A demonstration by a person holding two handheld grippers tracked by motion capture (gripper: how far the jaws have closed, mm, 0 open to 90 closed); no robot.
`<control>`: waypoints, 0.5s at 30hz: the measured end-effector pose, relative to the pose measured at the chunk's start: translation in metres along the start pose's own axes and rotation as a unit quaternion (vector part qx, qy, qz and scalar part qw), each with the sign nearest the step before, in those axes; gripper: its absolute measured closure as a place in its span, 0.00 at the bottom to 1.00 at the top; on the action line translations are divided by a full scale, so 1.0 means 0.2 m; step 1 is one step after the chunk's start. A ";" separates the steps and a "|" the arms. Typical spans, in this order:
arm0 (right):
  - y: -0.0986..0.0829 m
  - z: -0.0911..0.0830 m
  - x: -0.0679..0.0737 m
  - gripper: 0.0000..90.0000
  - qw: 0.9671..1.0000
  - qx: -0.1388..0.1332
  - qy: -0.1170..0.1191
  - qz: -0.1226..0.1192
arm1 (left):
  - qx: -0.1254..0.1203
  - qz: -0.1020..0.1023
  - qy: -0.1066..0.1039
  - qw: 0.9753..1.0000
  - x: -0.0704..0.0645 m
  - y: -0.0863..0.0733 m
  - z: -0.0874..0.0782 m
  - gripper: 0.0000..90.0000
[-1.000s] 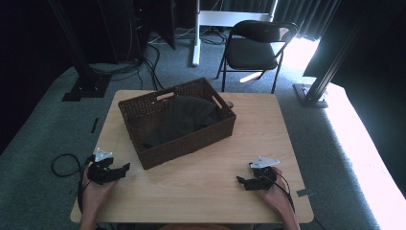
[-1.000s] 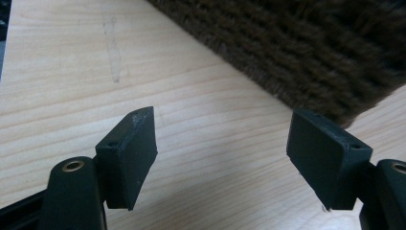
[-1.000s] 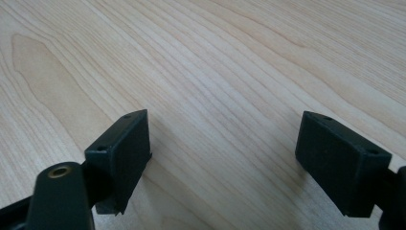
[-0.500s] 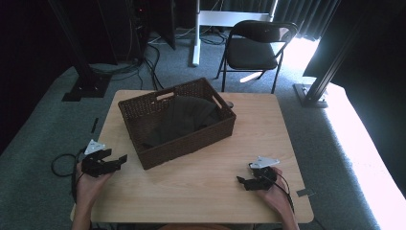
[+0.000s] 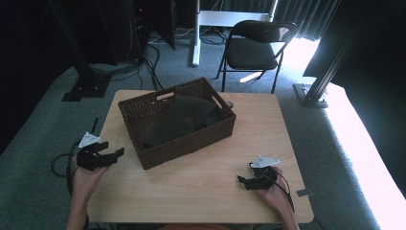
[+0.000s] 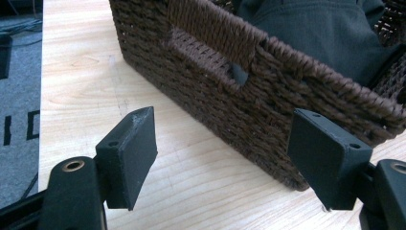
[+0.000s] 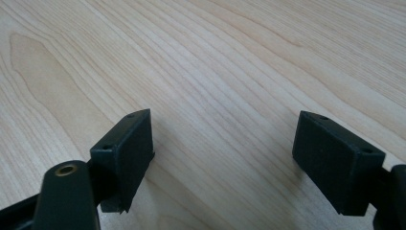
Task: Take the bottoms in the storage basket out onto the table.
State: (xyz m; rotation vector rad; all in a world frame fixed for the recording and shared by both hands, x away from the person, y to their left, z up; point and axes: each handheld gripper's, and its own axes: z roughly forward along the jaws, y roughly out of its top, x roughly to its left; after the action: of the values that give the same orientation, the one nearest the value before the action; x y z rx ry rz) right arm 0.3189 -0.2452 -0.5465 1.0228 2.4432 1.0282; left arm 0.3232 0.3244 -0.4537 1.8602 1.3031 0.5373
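1. Left hand-held gripper (image 5: 107, 156) at the left edge of the bench (image 5: 201, 191), jaws spread wide and empty, aimed at the near left corner of the wicker basket (image 5: 191, 141).
2. From the left gripper view: basket (image 6: 249, 96) just ahead of the jaws, not touching either one; handle slot in the woven wall above and between them.
3. Dark cloth (image 5: 184, 117) heaped inside the basket, filling most of it; seen again over the rim in the left gripper view (image 6: 311, 28).
4. Basket standing on the far left half of the bench, turned at a slant to the bench edges.
5. Right hand-held gripper (image 5: 246, 182) low over the near right part of the bench, well apart from the basket, jaws spread wide, nothing between them.
6. From the right gripper view: bare wood grain (image 7: 215, 72) under and between the jaws.
7. Folding chair (image 5: 253, 48) on the carpet beyond the far edge of the bench.
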 end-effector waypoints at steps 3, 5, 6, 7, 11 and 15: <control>0.00 0.00 0.00 0.24 1.000 -0.002 0.002 -0.002 | 0.000 0.004 -0.002 1.000 0.00 0.02 0.00 0.29; 0.00 0.00 0.00 0.24 1.000 -0.003 0.003 -0.003 | -0.003 0.009 -0.003 1.000 0.00 0.04 0.00 0.29; 0.00 0.00 -0.01 0.24 1.000 -0.003 0.004 -0.004 | -0.003 0.011 -0.002 1.000 -0.01 0.05 0.00 0.29; 0.00 0.00 -0.01 0.24 1.000 -0.003 0.004 -0.004 | -0.003 0.011 -0.002 1.000 -0.01 0.05 0.00 0.29; 0.00 0.00 -0.01 0.23 1.000 -0.005 0.006 -0.006 | -0.010 0.015 -0.008 1.000 -0.01 0.09 0.00 0.31; -0.01 0.00 -0.02 0.23 1.000 -0.005 0.005 -0.004 | -0.014 0.020 -0.013 1.000 -0.01 0.13 0.00 0.31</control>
State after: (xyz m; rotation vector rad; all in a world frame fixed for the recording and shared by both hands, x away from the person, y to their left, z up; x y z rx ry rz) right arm 0.3211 -0.2488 -0.5474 1.0077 2.4456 1.0433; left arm 0.3375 0.3175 -0.4337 1.8686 1.2383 0.5480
